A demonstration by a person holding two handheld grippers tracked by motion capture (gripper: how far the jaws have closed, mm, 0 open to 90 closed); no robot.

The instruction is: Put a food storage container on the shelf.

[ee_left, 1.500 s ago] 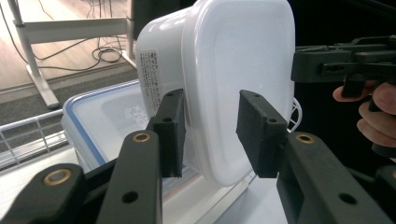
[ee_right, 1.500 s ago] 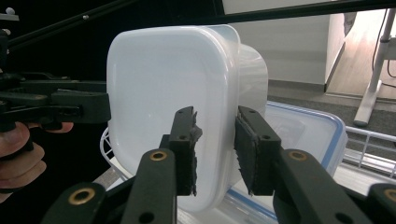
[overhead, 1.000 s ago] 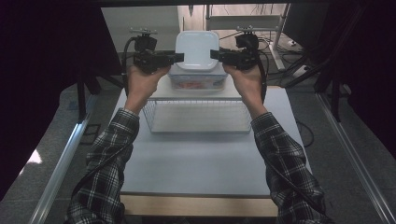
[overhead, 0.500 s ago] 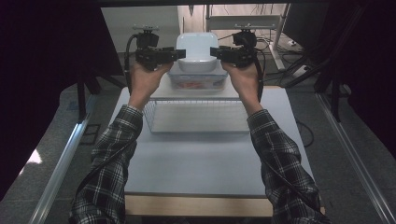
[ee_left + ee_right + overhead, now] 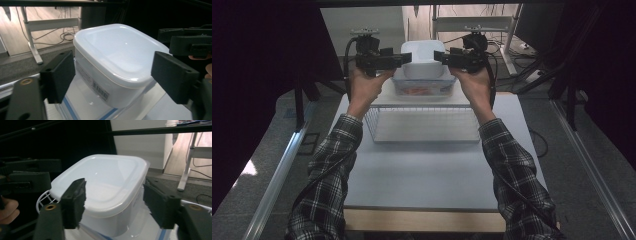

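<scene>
The table (image 5: 432,170) bears a wire basket (image 5: 422,125), which looks bare inside. Behind the basket a white tub (image 5: 423,59) sits stacked on a clear box (image 5: 424,87) holding something orange. The step looks like release: the left gripper (image 5: 404,58) and right gripper (image 5: 439,56) have just been opening, jaws apart beside the tub. Next they should back away.

Left gripper (image 5: 404,58) and right gripper (image 5: 439,56) flank white lidded container (image 5: 423,60), jaws just opening, above wire basket (image 5: 422,125).
</scene>
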